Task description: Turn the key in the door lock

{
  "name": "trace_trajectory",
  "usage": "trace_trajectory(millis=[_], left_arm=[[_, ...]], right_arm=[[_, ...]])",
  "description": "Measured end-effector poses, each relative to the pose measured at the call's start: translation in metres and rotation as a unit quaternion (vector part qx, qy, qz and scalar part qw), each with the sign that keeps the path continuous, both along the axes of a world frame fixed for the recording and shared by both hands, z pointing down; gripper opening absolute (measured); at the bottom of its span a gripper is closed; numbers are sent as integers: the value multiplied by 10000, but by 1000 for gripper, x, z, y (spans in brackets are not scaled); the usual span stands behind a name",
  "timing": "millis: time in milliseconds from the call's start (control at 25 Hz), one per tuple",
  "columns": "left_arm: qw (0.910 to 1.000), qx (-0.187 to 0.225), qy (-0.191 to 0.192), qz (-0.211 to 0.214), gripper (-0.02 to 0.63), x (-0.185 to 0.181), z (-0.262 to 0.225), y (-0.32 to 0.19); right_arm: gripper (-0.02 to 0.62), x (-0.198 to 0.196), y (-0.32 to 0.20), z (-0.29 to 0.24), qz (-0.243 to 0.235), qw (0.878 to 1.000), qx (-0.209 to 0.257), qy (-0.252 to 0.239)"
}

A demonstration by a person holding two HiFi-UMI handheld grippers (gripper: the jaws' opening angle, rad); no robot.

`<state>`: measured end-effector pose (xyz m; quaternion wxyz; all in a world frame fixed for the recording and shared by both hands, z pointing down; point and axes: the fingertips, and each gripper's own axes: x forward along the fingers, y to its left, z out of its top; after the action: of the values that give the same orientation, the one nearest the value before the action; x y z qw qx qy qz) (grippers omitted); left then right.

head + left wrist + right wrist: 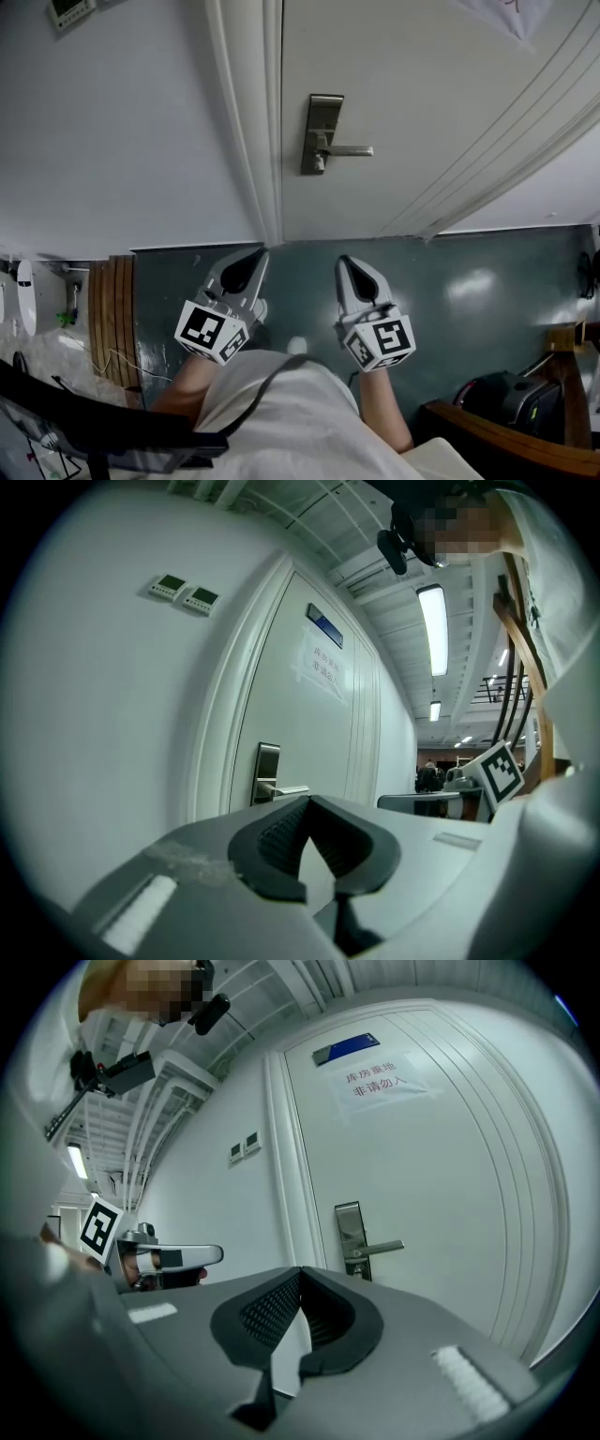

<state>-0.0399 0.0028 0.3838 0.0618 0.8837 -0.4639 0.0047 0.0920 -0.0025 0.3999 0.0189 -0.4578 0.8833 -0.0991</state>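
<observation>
Looks like the approach step, well before any turning. Holds the left tongs and right tongs side by side above the floor, level, aimed at the door and well apart from it. Has both pairs pressed together, pinching nothing. Finds the lock plate near the door's edge, just beside the door frame, with the lever handle pointing away from that edge. Shows no key in either tongs; cannot tell whether one sits under the lever. Probably calls next for closing in on the plate, spreading one pair to pinch the key, then twisting. Counting up: two tongs, one door, one lock plate, one lever handle, one paper notice, one blue sign, two wall panels.
</observation>
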Motion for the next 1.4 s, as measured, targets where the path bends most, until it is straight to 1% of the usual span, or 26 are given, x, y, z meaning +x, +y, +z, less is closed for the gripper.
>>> trace_trajectory(millis=[200,400,600,800,1040,1200,1400], left_arm=[[9987,-8,158,479,5,-6,-2,-46],[9959,-64,172,886,5,-16,2,-82],[9911,-127,194,1312,6,-25,6,-106],[9860,-60,121,1663,6,-28,11,-127],[9847,-93,113,1735,6,-19,20,-151],[9868,-135,247,1592,6,-12,21,-164],[9899,-186,301,1371,6,3,22,-173]], right_arm=[[8,-18,-38,0,392,9992,36,67],[8,-39,-69,-4,726,9973,69,72],[9,-53,-94,-1,1115,9937,71,77],[9,-60,-112,3,1471,9891,84,85],[9,-53,-133,19,1668,9859,-55,80],[9,-47,-150,25,1660,9861,-72,14],[9,-43,-172,39,1494,9885,-230,-104]])
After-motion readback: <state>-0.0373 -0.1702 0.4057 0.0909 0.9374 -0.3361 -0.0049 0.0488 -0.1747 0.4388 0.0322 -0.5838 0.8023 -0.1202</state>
